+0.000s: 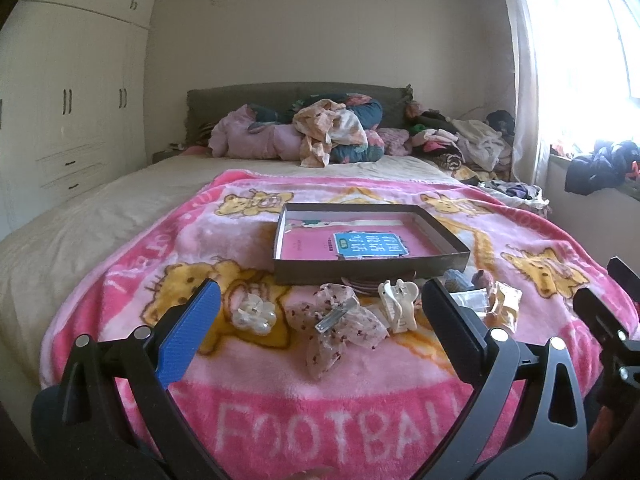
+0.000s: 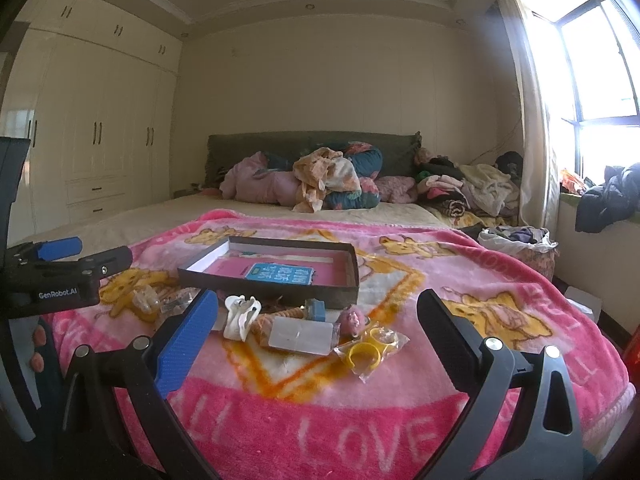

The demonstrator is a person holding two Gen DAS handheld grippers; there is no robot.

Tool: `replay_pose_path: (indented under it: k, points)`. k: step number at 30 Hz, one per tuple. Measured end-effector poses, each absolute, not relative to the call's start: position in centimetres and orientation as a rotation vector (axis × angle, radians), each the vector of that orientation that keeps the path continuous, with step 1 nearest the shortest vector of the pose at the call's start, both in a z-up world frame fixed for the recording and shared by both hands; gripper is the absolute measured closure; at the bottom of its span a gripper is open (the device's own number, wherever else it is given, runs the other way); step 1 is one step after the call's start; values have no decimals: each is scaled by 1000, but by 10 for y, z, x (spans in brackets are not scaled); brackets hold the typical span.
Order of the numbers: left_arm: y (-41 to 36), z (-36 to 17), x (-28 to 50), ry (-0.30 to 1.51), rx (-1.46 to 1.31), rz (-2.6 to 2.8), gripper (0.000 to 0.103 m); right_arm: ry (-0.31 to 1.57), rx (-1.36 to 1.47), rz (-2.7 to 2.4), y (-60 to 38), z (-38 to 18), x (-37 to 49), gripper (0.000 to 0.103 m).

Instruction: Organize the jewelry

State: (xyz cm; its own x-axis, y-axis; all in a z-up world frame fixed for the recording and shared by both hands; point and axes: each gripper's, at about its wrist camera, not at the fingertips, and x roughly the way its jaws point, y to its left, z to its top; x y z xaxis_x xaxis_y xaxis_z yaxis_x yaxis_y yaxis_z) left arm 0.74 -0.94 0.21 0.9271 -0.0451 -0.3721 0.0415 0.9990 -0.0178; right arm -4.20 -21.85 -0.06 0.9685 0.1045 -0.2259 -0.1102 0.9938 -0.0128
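Hair clips and rings lie heaped (image 1: 360,312) on the pink blanket (image 1: 280,408), just before the shallow box (image 1: 372,270) meant for them. My left gripper (image 1: 320,328) and right gripper (image 2: 316,332) hover spread wide, empty, ready to choose.

A wide bed (image 2: 132,220) with a cream sheet fills a cream-walled bedroom. Its dark grey padded headboard (image 2: 312,148) stands against the back wall, with a heap of crumpled floral bedding and clothes (image 2: 320,180) piled before it. Tall cream built-in wardrobes with dark handles (image 2: 96,120) and low drawers line the left wall. On the right, hard daylight floods through a large dark-framed window (image 2: 600,72) beside a pale curtain (image 2: 536,140). A dark jacket (image 2: 608,196) lies on the sill. Small recessed lights dot the stepped ceiling.
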Motion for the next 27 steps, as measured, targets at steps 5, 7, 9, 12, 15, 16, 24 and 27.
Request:
replay_pose_path:
  k: [5, 7, 9, 12, 15, 16, 24, 27]
  points:
    - [-11, 0, 25, 409, -19, -71, 11, 241, -16, 89, -227, 3, -36, 6]
    - [-13, 0, 34, 423, -27, -86, 11, 238, -10, 78, -232, 6, -34, 6]
    - [-17, 1, 41, 433, -31, -106, 11, 243, 7, 67, -240, 10, -28, 6]
    - [-24, 2, 56, 454, -29, -118, 11, 248, 16, 56, -251, 15, -18, 6]
    - [-35, 4, 64, 453, -10, -134, 11, 264, 20, 51, -260, 18, -6, 6]
    - [-39, 4, 68, 458, -5, -143, 11, 271, 22, 51, -262, 17, -2, 6]
    - [-65, -1, 91, 486, 39, -142, 11, 363, 82, 35, -286, -2, 33, 6]
    - [-71, -7, 96, 515, 57, -143, 11, 414, 91, 46, -293, -11, 45, 6]
